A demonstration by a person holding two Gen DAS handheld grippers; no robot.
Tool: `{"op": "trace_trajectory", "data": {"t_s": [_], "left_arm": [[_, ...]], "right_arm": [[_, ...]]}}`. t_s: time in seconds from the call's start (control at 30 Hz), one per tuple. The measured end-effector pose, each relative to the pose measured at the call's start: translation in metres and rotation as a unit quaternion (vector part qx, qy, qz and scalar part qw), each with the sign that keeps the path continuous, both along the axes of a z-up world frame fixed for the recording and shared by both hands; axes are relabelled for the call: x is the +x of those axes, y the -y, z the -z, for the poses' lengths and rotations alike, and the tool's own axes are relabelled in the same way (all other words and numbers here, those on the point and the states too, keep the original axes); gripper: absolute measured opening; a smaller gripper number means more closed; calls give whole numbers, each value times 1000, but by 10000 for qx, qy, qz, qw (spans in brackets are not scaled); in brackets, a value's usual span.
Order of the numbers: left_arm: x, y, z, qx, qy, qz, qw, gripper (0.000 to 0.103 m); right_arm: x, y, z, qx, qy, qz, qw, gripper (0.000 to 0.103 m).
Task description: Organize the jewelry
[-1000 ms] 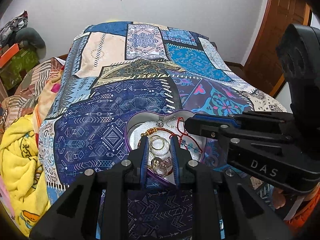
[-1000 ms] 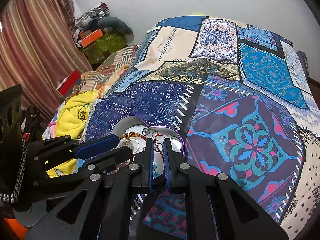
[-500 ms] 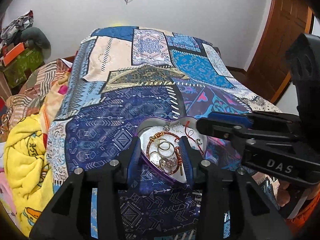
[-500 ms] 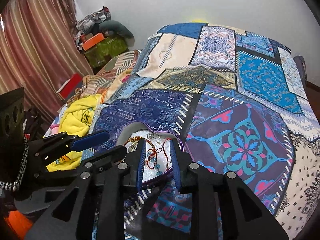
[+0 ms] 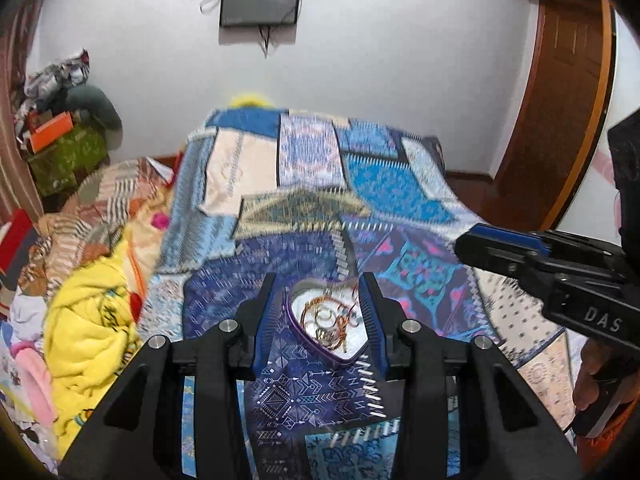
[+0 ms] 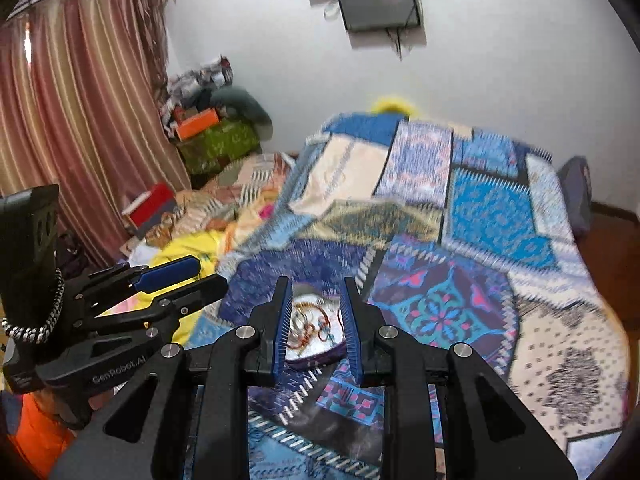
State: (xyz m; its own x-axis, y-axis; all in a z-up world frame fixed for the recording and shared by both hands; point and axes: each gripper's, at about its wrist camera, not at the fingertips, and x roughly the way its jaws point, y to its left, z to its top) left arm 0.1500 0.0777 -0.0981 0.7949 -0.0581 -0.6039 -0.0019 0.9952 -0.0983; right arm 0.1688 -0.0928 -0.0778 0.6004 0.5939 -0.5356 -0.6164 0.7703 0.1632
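Note:
A purple heart-shaped tray (image 5: 298,330) lies on the patchwork bedspread (image 5: 320,200) and holds a tangle of jewelry (image 5: 328,320): gold rings, an orange bracelet, a red string. My left gripper (image 5: 318,292) is open and empty, raised above and behind the tray. My right gripper (image 6: 314,292) is also open and empty, raised over the tray (image 6: 332,350), with the jewelry (image 6: 310,326) seen between its fingers. The right gripper shows at the right of the left wrist view (image 5: 500,246). The left gripper shows at the left of the right wrist view (image 6: 180,276).
A yellow blanket (image 5: 88,320) and a pile of clothes lie left of the bed. Boxes and bags (image 5: 64,148) stand in the far left corner by a curtain (image 6: 80,100). A wooden door (image 5: 560,100) is at the right. A TV (image 5: 260,0) hangs on the wall.
Both grippers have opened wider and pulled up and back from the tray, which looks smaller and farther. The jewelry stays in the tray.

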Motion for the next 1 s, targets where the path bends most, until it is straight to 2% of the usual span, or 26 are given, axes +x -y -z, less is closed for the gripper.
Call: {"op": "trace_trajectory", "data": {"t_s": [0.2,0.3,0.43,0.53,0.57,0.6,0.7,0.73,0.8,0.87,1.0], "left_arm": [[-58,8,-67,73,924,-101,9956,39],[-101,17,-102,146,1621,-108,9866,40],[-148,28,-131,186,2266,-150,9737,46],[-176,35,-141,208,2563,-221,9661,53],[-183,36,-143,225,2627,-263,9642,60],[-190,38,-144,250,2680,-309,9626,66],[-205,40,-147,247,2790,-397,9591,82],[-208,39,-147,224,2818,-428,9583,85],[-214,38,-147,208,2884,-549,9557,90],[-218,39,-146,243,2934,-642,9535,93],[-227,41,-144,264,3013,-807,9497,98]], "right_arm": [[-64,24,-61,381,998,125,9942,22],[-102,34,-87,590,1559,234,9857,22],[-142,42,-104,818,2057,372,9745,24],[-164,46,-107,893,2362,571,9659,43],[-170,46,-107,894,2460,655,9629,50],[-174,46,-105,886,2525,708,9609,54],[-177,44,-100,838,2572,778,9596,58],[-177,43,-99,833,2571,804,9594,59],[-179,43,-97,855,2586,898,9580,78],[-183,45,-97,929,2612,1007,9555,90],[-184,49,-96,1039,2606,1184,9525,103]]}}
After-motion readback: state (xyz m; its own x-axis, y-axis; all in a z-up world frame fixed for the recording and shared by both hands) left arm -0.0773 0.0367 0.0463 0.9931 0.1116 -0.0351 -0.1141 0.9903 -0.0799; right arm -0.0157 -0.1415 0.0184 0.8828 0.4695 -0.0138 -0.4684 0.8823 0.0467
